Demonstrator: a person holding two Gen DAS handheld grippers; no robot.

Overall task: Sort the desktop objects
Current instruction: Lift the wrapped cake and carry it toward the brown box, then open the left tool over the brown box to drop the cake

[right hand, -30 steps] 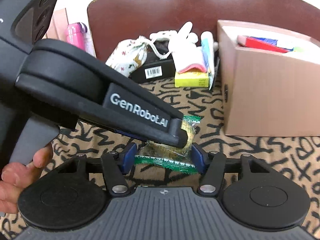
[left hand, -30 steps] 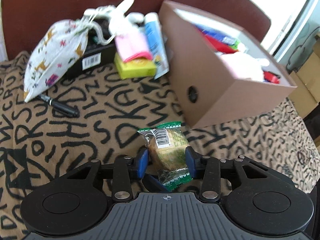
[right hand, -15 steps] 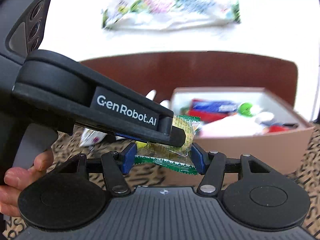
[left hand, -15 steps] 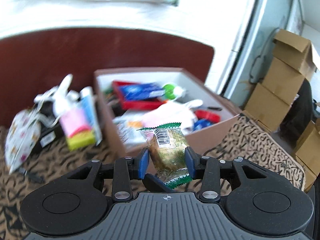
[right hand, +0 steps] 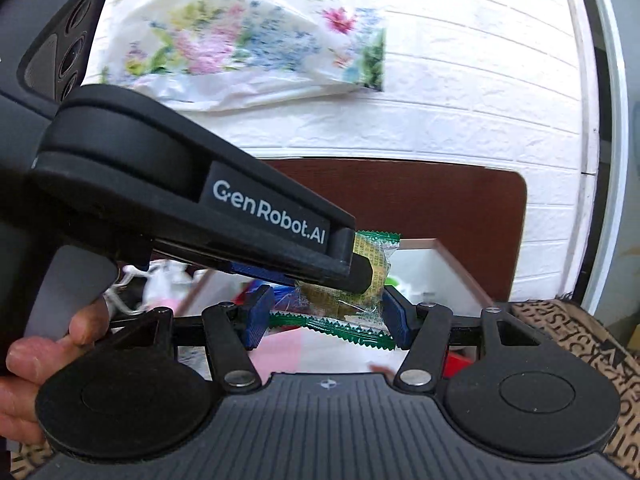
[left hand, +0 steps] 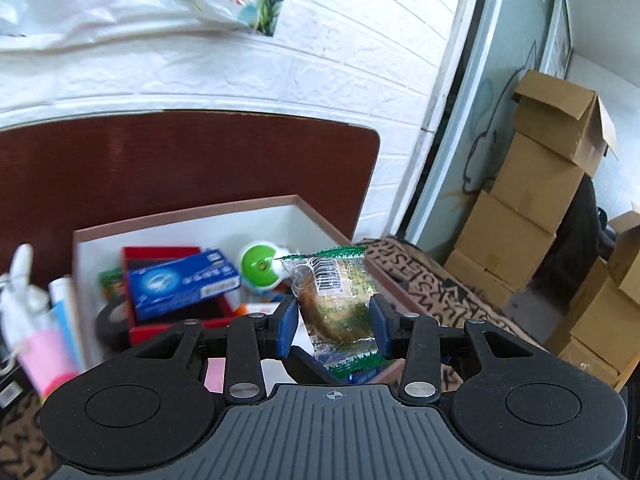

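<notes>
Bright daylight, fisheye-bent edges, motion blur lower left.

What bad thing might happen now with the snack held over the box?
1. Both the left gripper and the right gripper pinch the same snack packet; if they pull apart, the wrapper might tear.
2. The box is already crowded, so the dropped packet may land on the blue carton or the green-capped thing and slide off.

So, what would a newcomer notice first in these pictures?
First the green-edged snack packet, gripped by the left hand-held gripper and by the right hand-held gripper too. Behind it, the open brown box holds a blue carton. At the far right, cardboard boxes are stacked.
</notes>
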